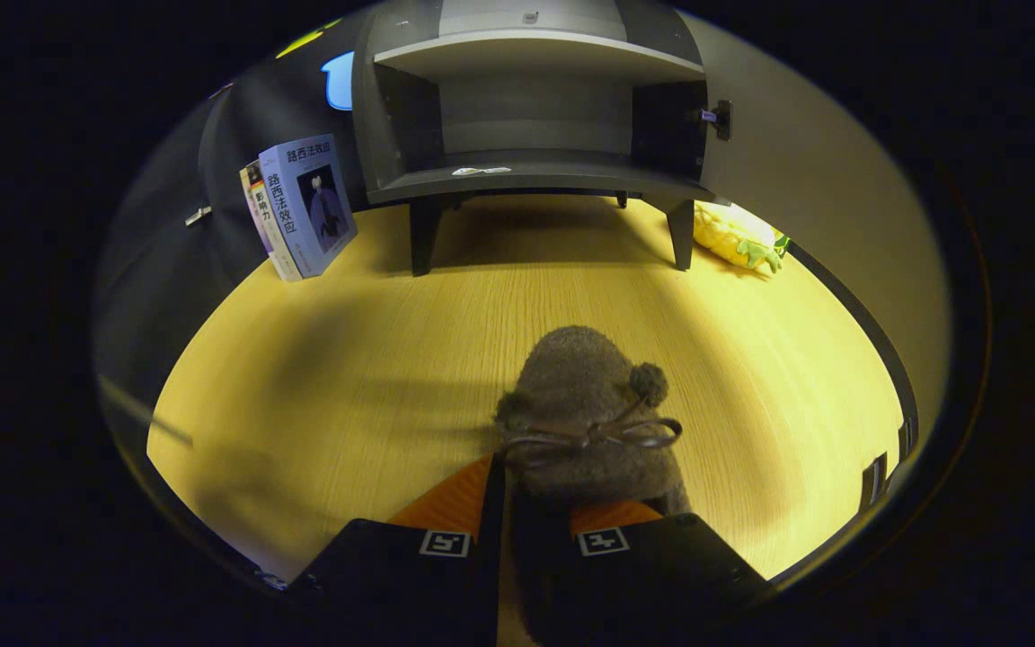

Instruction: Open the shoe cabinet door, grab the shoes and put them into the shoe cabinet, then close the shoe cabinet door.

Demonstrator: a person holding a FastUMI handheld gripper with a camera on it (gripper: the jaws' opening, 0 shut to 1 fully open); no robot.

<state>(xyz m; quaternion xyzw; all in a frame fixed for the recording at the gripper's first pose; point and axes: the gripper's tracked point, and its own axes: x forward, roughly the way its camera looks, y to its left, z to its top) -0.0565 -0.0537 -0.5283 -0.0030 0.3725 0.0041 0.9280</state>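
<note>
My gripper (531,490) is shut on a brown fuzzy shoe (585,404) with a thin bow and small pompoms; its heel sits between the fingers and its toe points ahead toward the cabinet. The grey shoe cabinet (531,175) stands on short legs beyond the shoe, at the far side of the wooden tabletop (347,377). Both its doors are swung open: the left door (212,180) shows its dark side with a small handle, and the right door (805,180) is pale. Inside, the lower shelf and an upper shelf (535,54) are bare apart from a small sticker.
Two books (302,207) lean upright just left of the cabinet, against the left door. A yellow plush toy (738,238) lies by the cabinet's right leg, under the right door. Bare wood stretches between the shoe and the cabinet's legs.
</note>
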